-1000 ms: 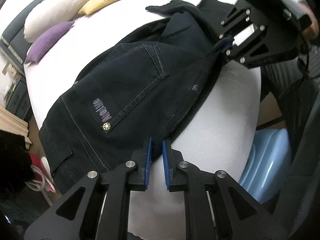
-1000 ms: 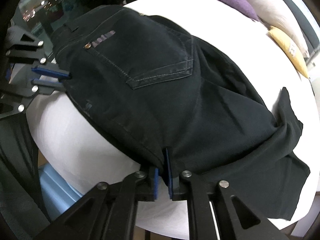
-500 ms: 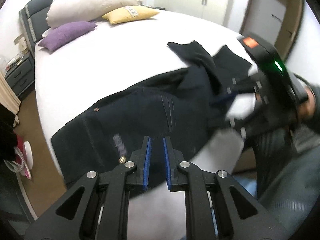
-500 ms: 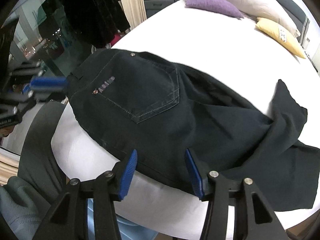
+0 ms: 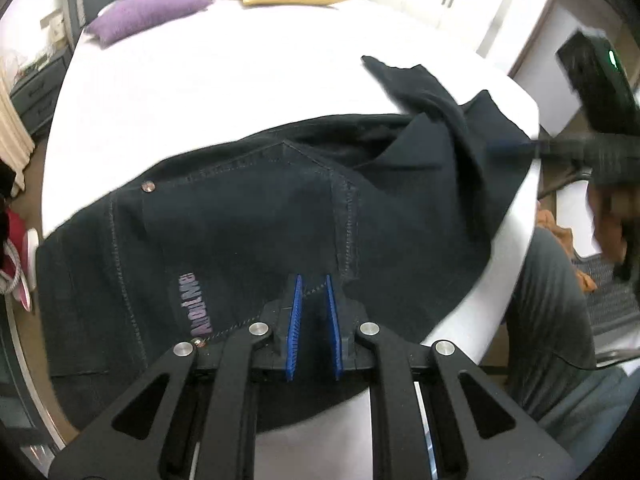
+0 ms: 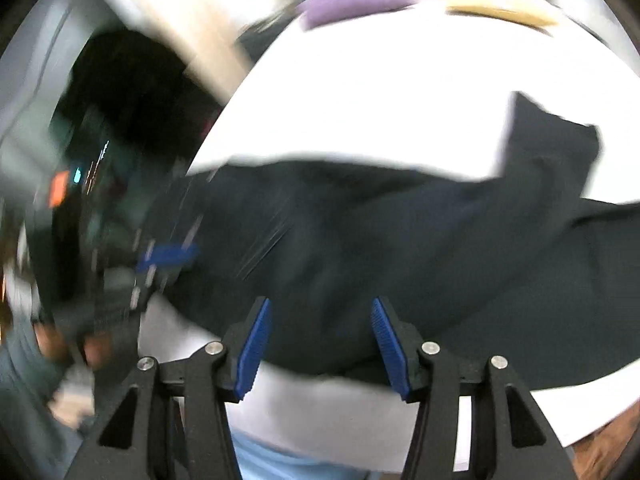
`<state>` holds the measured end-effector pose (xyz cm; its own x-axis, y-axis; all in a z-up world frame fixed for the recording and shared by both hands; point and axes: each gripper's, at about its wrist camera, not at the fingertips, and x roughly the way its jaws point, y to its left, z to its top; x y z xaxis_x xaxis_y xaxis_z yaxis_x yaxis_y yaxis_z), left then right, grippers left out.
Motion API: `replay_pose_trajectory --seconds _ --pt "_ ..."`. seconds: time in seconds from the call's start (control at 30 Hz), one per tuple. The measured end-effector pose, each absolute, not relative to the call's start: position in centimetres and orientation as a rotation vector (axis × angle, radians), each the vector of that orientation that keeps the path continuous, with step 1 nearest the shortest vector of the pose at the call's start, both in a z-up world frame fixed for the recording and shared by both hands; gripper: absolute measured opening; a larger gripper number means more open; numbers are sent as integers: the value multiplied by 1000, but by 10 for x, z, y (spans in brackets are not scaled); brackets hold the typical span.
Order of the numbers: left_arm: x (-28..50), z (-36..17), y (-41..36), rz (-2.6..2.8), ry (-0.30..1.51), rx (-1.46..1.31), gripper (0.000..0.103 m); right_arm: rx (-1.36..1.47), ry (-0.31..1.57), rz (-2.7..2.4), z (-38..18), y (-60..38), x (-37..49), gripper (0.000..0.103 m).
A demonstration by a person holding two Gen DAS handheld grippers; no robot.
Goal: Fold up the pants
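pants [image 5: 280, 216]: dark jeans spread across near edge of white bed [image 5: 224, 76], back pocket up, legs bunched at one end | left gripper [image 5: 312, 320]: jaws nearly shut, nothing gripped, over pants | right gripper [image 6: 320, 340]: jaws have just been opening, stand apart above the pants, pads not pressing

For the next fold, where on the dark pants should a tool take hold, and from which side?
Probably at the leg end of the pants, where a loose flap lies crumpled on the white bed, toward the pillows. Its raised, free edge gives something to pinch. Come from the bed's near edge. The right tool, its jaws just opened and empty, is nearer it than the left tool.
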<state>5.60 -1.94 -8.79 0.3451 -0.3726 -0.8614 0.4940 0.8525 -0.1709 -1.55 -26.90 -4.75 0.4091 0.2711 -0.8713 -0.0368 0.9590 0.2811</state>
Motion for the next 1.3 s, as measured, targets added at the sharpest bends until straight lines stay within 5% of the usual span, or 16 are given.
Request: replay_pose_trajectory --seconds 0.2,0.53,1.0,1.07,1.23,1.3 --pt "63 -120 -18 -532 1156 93 12 260 1134 -96 -29 -350 51 63" --pt "66 -124 -11 -555 1161 35 11 121 1283 -223 -88 -362 181 67" --pt "69 -124 3 -578 1157 -18 11 108 1361 -404 -137 -387 224 72" --pt "70 -125 4 -578 1156 -21 11 105 1357 -375 -135 -386 224 65" --pt "70 -126 -2 -575 1155 -20 11 164 1340 -349 -126 -392 218 19" --pt "70 -126 -2 -575 1154 -19 11 191 1328 -344 -120 -398 214 11"
